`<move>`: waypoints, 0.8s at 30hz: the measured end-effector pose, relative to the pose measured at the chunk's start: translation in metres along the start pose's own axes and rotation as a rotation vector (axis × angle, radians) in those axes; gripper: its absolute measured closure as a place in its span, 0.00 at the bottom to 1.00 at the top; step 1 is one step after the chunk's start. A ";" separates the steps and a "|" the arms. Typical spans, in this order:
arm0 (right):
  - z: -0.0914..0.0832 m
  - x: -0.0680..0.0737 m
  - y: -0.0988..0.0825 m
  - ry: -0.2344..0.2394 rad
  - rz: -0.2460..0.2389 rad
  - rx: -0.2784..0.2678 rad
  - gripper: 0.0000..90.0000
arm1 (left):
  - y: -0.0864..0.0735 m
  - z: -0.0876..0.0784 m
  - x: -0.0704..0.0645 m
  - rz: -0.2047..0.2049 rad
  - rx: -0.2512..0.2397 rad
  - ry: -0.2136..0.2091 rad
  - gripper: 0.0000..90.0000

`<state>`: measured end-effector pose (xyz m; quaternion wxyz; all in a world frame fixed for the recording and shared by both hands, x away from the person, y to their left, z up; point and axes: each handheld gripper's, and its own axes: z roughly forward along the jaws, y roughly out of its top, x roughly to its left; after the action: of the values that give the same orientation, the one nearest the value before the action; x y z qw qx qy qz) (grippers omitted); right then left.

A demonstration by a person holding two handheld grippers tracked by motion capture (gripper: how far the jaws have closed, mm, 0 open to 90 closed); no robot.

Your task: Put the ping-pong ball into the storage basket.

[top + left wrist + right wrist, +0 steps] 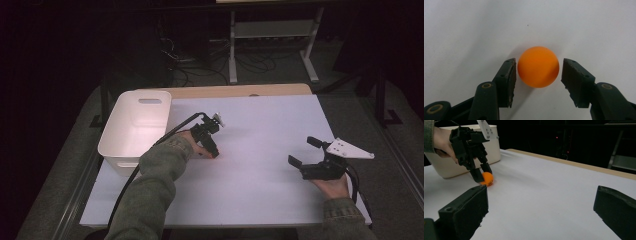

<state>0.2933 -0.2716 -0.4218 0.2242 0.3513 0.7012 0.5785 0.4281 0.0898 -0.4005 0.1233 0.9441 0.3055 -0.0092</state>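
High view first: my white surface (260,145) stretches across the frame, a wooden edge showing along its far side; the white bin (136,127) stands on its left part, upright; my left sleeve comes up from the bottom edge and my left claw (212,152) is tipped down onto the surface just right of that bin; my right claw (306,156) hangs well apart, over the right part of the surface, its jaws spread wide with nothing between them, the grey three-cornered plate (350,149) on top of it.

Left gripper view now: the orange ball (538,66) sits on the white surface right between my two black jaws; the jaw at left looks to be on the ball or within a sliver of it, the one at right stands a thin gap off; so I'm bracketing it, not yet squeezing it.

Right gripper view: my left claw (482,173) straddles the ball (487,178) close in front of the bin (461,162), ball resting on the surface.
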 end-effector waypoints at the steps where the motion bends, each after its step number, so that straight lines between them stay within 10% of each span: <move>1: 0.000 0.000 0.000 0.001 0.000 0.000 0.00 | 0.000 0.000 0.000 -0.002 0.000 0.000 0.52; 24: 0.000 0.000 0.000 0.004 -0.002 0.004 0.00 | -0.001 -0.006 0.003 -0.005 -0.009 0.010 0.56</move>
<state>0.2934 -0.2712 -0.4221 0.2226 0.3498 0.7031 0.5778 0.4292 0.0938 -0.3957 0.1262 0.9427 0.3087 -0.0033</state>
